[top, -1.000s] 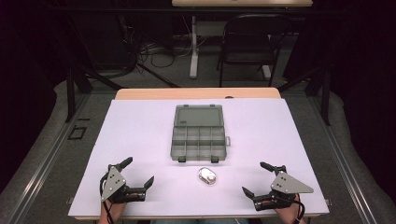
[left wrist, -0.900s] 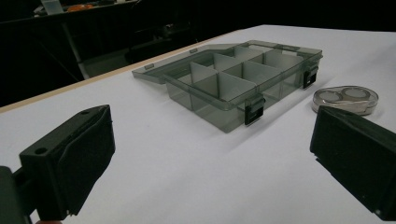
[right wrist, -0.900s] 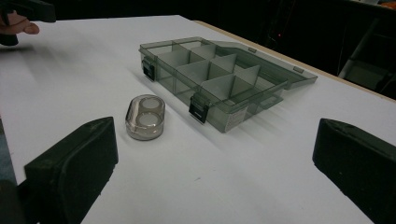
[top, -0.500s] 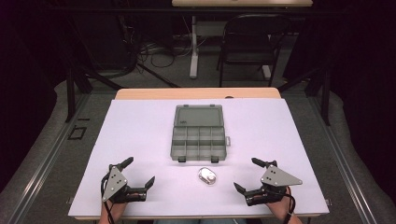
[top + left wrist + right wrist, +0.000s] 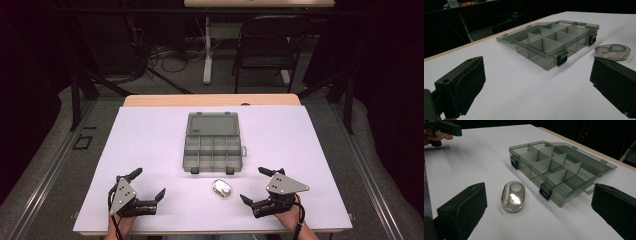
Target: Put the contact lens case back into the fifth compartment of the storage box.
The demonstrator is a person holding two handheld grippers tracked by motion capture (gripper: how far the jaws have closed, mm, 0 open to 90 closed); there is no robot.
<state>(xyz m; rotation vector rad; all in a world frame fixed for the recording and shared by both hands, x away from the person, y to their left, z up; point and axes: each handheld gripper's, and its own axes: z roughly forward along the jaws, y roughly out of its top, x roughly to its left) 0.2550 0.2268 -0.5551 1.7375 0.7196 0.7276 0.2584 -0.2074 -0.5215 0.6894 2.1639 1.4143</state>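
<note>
A small oval clear plastic case with two round silver discs inside lay on the white bench, just before the open smoky-grey compartment box. The right gripper sat near it, jaws wide apart; the left gripper, jaws likewise spread, rested farther off.

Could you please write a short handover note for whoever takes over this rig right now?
Left gripper: open, holding nothing, low over the near left of the table.
Right gripper: open, holding nothing, at the near right, jaws turned toward the small clear case.
Small clear case: lies on the table between the grippers, just in front of the organizer box, apart from it.
Organizer box: lid open and laid back, compartments look empty.
Done: box is open.
Left: probably grasp the case, most likely with the right gripper, and move it to the box.
</note>
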